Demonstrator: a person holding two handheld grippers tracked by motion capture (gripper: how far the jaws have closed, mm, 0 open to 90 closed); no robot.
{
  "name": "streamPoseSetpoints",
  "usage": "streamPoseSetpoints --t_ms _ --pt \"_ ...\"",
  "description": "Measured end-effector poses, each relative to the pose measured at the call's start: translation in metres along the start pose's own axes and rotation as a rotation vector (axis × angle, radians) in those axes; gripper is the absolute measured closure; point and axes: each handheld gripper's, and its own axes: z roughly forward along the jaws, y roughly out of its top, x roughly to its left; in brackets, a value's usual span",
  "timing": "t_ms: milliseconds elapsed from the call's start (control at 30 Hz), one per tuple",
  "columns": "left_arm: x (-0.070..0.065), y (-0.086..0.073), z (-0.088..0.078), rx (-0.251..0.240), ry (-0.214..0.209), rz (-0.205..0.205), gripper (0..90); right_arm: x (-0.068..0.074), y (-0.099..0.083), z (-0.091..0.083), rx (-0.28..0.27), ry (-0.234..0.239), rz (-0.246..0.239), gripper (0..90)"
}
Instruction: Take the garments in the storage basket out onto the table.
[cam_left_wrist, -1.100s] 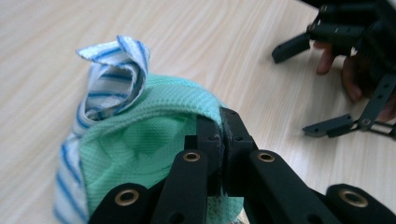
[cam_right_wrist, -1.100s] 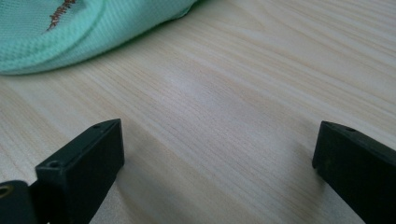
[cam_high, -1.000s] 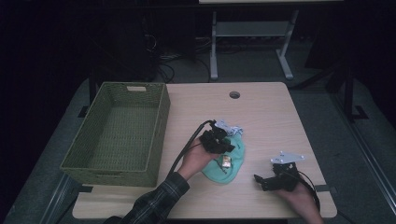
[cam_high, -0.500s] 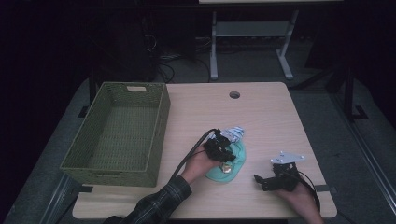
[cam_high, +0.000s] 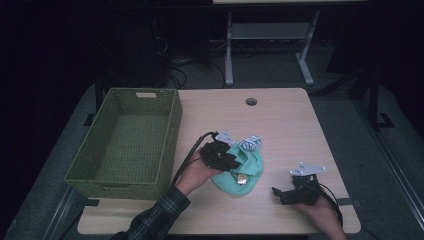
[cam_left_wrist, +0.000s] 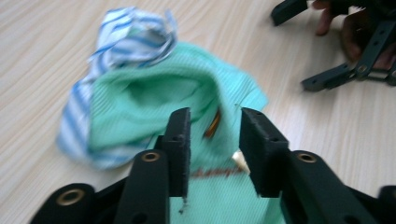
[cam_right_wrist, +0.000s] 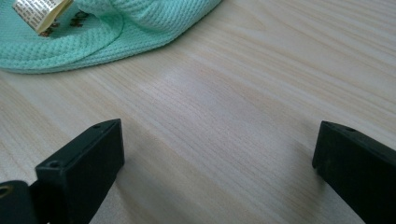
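**Green cloth lies by the basket, left jaws parted over it**

The wooden table (cam_high: 280, 120) carries a woven green basket (cam_high: 127, 140) at its left. Right of it lies the mint-green cloth (cam_high: 245, 167), touching a blue-striped cloth (cam_high: 249, 143). The left gripper (cam_left_wrist: 215, 140) has just been opening, with green fabric between its parted jaws, not pressed. The right gripper (cam_right_wrist: 217, 154) rests spread wide over bare wood.
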Motion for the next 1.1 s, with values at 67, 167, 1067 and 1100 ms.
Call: streamPoseSetpoints --t_ms 67,167,1067,1100 --pt "0.001 -0.004 -0.002 0.002 0.007 -0.003 72.8 0.0 0.0 0.0 0.0 0.0 0.0 1.6" --pt "0.007 -0.018 -0.006 0.033 0.028 -0.03 79.6 0.0 0.0 0.0 -0.001 0.0 -0.002 1.6" --pt "0.007 -0.054 0.008 0.162 0.059 -0.082 89.6 0.0 0.0 0.0 -0.003 -0.003 0.0 1.5" --pt "0.005 -0.055 0.008 0.16 0.053 -0.086 89.6 0.0 0.0 0.0 -0.002 -0.003 -0.001 1.6"
